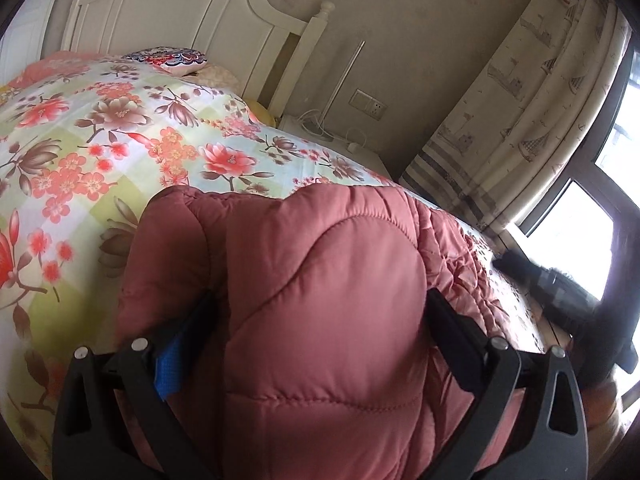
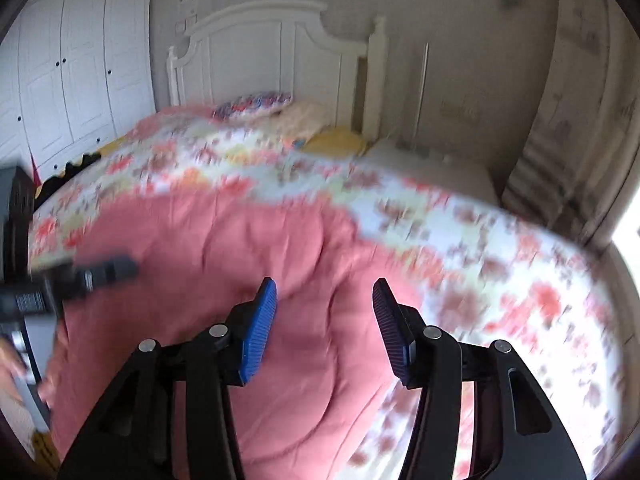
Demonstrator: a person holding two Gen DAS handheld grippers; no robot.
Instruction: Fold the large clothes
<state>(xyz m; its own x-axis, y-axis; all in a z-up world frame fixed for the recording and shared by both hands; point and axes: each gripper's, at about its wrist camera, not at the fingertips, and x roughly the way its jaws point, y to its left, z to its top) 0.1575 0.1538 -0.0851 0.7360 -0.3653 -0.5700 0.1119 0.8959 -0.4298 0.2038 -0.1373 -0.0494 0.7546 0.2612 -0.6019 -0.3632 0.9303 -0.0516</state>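
Observation:
A pink quilted padded jacket (image 1: pixel 304 224) lies on the flowered bedspread (image 1: pixel 120 128). In the left wrist view a thick fold of it bulges up between the fingers of my left gripper (image 1: pixel 320 296), which is shut on that fold. In the right wrist view, which is blurred, the jacket (image 2: pixel 224 240) spreads below my right gripper (image 2: pixel 325 282). Its blue pads are apart with nothing between them, above the cloth. The left gripper (image 2: pixel 80 276) shows at that view's left edge, and the right gripper (image 1: pixel 560 292) at the right edge of the left view.
A white headboard (image 1: pixel 192 12) and a patterned pillow (image 1: pixel 168 58) are at the bed's far end. A white nightstand (image 1: pixel 344 144), a curtain (image 1: pixel 520 100) and a window (image 1: pixel 580 220) stand to the right. White wardrobe doors (image 2: pixel 80 64) are at the far left.

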